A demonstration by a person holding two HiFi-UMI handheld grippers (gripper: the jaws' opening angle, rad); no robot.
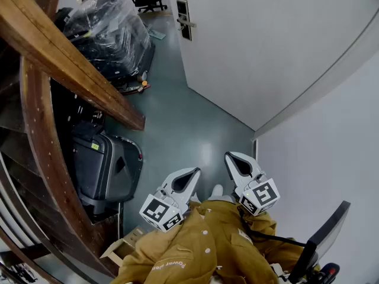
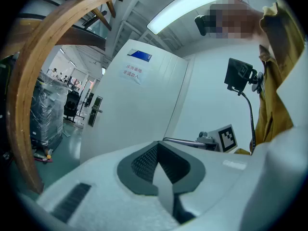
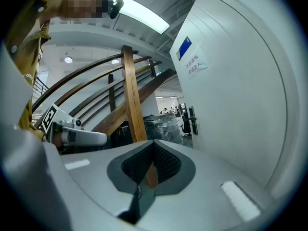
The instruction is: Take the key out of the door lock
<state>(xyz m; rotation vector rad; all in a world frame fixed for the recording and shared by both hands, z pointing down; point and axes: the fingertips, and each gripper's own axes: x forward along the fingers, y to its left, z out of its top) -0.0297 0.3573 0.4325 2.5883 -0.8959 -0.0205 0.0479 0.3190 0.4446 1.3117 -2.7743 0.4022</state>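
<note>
The white door [image 1: 249, 34] stands far ahead, with its dark lock plate and lever handle [image 1: 184, 20] near its left edge. The lock plate [image 2: 94, 110] is small in the left gripper view, and the lock plate [image 3: 192, 120] is just as small in the right gripper view. No key can be made out at this distance. My left gripper [image 1: 188, 177] and right gripper [image 1: 234, 162] are held side by side close to my body, well short of the door. The jaws of the left gripper [image 2: 161, 170] are shut on nothing, and so are those of the right gripper [image 3: 147, 170].
A curved wooden stair beam [image 1: 65, 58] runs along the left. Beneath it stand a plastic-wrapped stack [image 1: 109, 31], a black suitcase [image 1: 106, 167] and a cardboard box [image 1: 121, 247]. A white wall [image 1: 320, 158] closes the right side. A small screen on an arm [image 1: 323, 235] sits by my right elbow.
</note>
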